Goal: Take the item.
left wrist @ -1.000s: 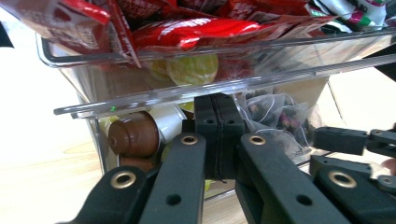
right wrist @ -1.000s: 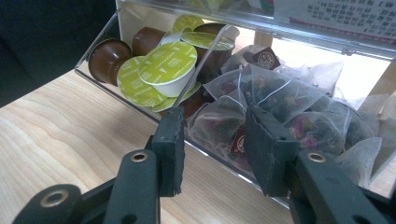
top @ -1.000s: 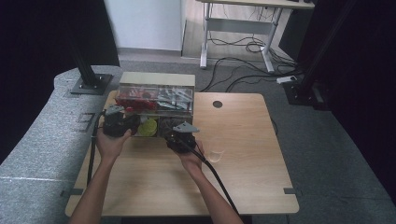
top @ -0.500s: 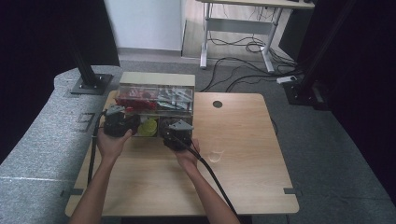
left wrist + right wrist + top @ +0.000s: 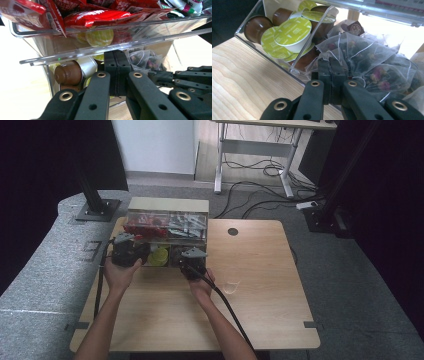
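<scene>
- high view: clear two-tier organizer (image 5: 166, 227) at far left of wooden table (image 5: 260, 310); both grippers at its lower drawer.
- right gripper (image 5: 331, 65): jaws just closed, clenched on the edge of a mesh tea bag (image 5: 362, 53) in the drawer's right compartment.
- left gripper (image 5: 117, 60): jaws clenched together at the drawer front, beside coffee capsules (image 5: 68, 73); whether they pinch anything, cannot tell.

Grey carpet floor (image 5: 350, 285), white wall (image 5: 155, 145), desk legs (image 5: 220, 165), tangled cables (image 5: 260, 170).
</scene>
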